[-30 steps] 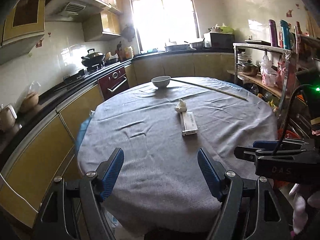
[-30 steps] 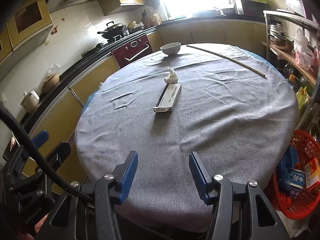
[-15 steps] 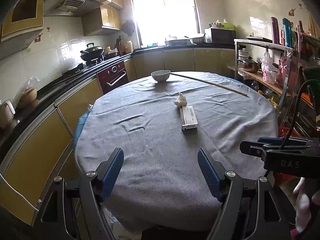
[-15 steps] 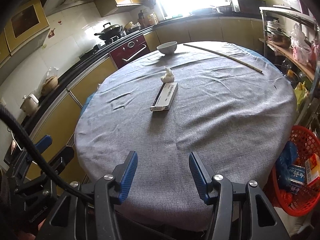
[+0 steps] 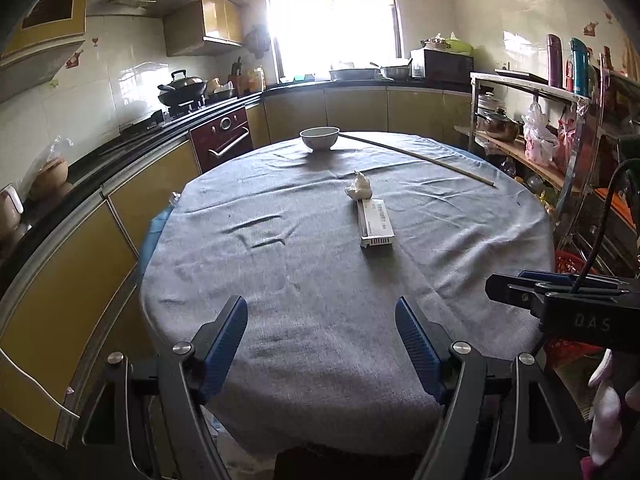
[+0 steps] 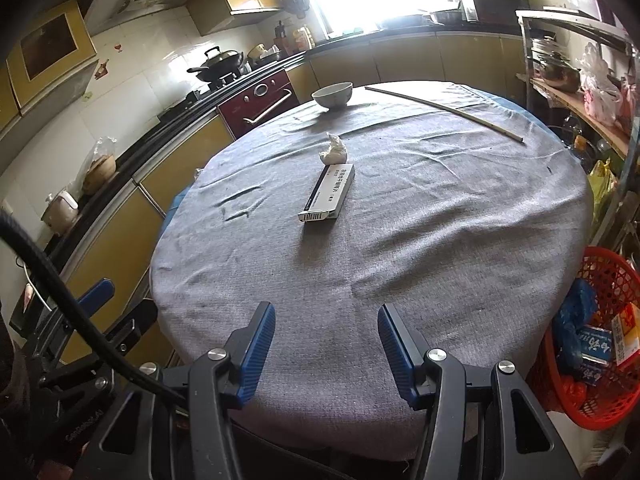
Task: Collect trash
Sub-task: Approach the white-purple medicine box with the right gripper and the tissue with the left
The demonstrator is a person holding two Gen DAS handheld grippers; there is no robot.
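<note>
A crumpled white tissue [image 5: 359, 189] and a flat white carton box [image 5: 376, 223] lie mid-table on the grey cloth; both also show in the right wrist view, the tissue [image 6: 333, 151] and the box [image 6: 329, 193]. My left gripper [image 5: 321, 342] is open and empty above the table's near edge. My right gripper [image 6: 326, 350] is open and empty, also at the near edge. A red mesh trash basket [image 6: 608, 280] with wrappers stands on the floor at the right.
A round table [image 5: 280, 280] with a grey cloth holds a white bowl [image 5: 319, 138] and a long thin stick [image 5: 420, 153] at the far side. Kitchen counters and a stove run along the left. A metal shelf rack [image 5: 532, 120] stands at the right.
Both grippers have drawn back and tilted slightly, so the table sits a little lower and farther in view. Both stay open. The tissue and box have not moved.
</note>
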